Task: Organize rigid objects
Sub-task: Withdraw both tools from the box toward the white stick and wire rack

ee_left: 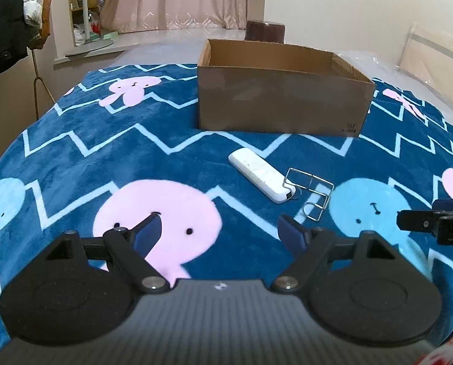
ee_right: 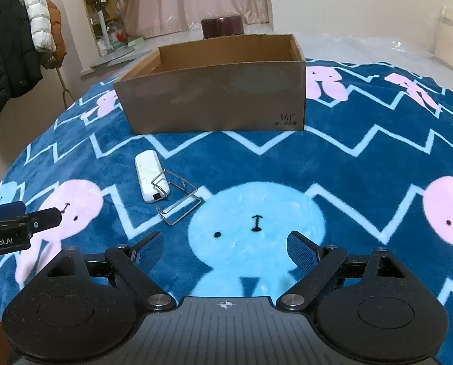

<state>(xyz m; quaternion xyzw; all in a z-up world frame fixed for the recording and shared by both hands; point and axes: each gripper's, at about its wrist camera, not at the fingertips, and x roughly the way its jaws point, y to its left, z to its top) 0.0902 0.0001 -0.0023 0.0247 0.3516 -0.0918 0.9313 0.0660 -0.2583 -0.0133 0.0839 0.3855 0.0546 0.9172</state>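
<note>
white remote (ee_left: 260, 175) lies on the blanket (ee_left: 74, 158) before the open cardboard box (ee_left: 282, 100), long axis diagonal, wire stand (ee_left: 310, 193) touching its near end, between both empty, spread grippers: ahead-right of left gripper (ee_left: 218, 231), ahead-left of right gripper (ee_right: 224, 249).

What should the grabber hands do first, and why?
Probably the left gripper should ease forward toward the white remote. Both it and the right gripper are open and hold nothing, the cardboard box looks empty, and the remote lies beside the wire stand.
</note>
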